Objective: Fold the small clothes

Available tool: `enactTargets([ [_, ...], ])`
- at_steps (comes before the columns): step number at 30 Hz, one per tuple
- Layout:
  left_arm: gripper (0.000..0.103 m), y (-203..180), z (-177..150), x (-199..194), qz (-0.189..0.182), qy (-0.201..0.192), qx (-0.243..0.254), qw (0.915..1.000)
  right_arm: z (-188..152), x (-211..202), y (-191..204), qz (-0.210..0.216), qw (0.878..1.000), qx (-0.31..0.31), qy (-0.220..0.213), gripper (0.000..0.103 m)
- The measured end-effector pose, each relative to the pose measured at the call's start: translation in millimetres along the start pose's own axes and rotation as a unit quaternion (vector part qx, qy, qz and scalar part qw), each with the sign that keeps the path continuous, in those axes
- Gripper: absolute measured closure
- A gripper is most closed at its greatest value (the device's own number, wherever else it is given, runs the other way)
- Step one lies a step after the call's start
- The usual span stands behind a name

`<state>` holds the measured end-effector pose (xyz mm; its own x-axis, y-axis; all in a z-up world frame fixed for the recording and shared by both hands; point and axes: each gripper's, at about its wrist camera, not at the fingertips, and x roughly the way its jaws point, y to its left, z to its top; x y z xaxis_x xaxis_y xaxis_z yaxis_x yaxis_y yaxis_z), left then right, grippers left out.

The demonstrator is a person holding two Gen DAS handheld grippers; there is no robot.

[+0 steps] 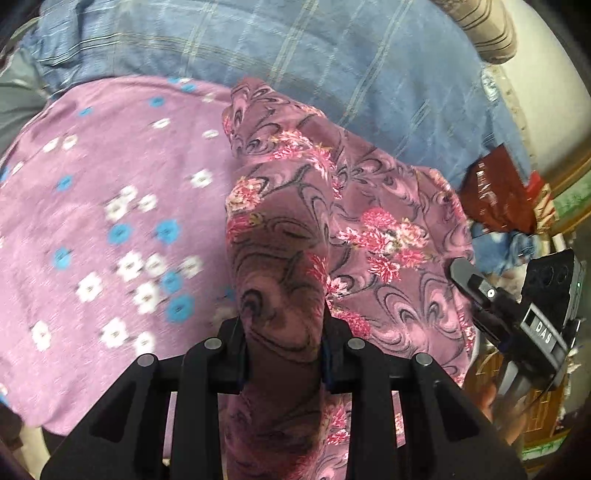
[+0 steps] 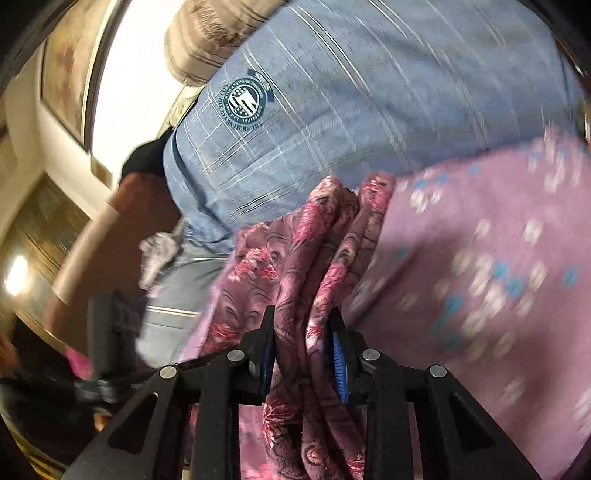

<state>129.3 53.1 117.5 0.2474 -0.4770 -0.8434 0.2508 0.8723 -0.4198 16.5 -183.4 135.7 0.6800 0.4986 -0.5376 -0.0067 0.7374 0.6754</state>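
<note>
A mauve garment with pink flowers and dark swirls [image 1: 332,206] hangs lifted over the bed. My left gripper [image 1: 282,332] is shut on a bunched fold of it, which runs up between the black fingers. The other gripper [image 1: 517,310] shows at the right edge of the left wrist view, level with the cloth's far side. In the right wrist view my right gripper [image 2: 304,350] is shut on several gathered layers of the same garment [image 2: 325,236], pinched between its blue pads [image 2: 340,369]. The cloth spans between both grippers.
A lilac spread with white and blue flowers [image 1: 103,229] lies under the garment. Behind it lies blue checked cloth [image 2: 332,110] with a round crest. A striped bolster [image 1: 484,26] sits at the back. A red bag [image 1: 498,192] and clutter lie beside the bed.
</note>
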Motion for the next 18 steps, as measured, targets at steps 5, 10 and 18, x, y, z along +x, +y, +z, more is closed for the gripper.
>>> enactTargets([
  [5,0.07,24.3,-18.1,46.6,0.052,0.046,-0.009,0.9975,-24.3,23.8,-36.7,-0.029,0.997,0.065,0.025,0.077],
  [10,0.063,33.4,-19.2,52.7,0.036,0.041,-0.012,0.9984,-37.9,44.9,-64.6,-0.15,0.986,0.055,0.047,0.073],
  [18,0.061,57.3,-15.0,37.8,-0.009,0.035,-0.023,0.9991,-45.4,34.6,-80.7,-0.171,0.981,0.078,0.048,0.073],
])
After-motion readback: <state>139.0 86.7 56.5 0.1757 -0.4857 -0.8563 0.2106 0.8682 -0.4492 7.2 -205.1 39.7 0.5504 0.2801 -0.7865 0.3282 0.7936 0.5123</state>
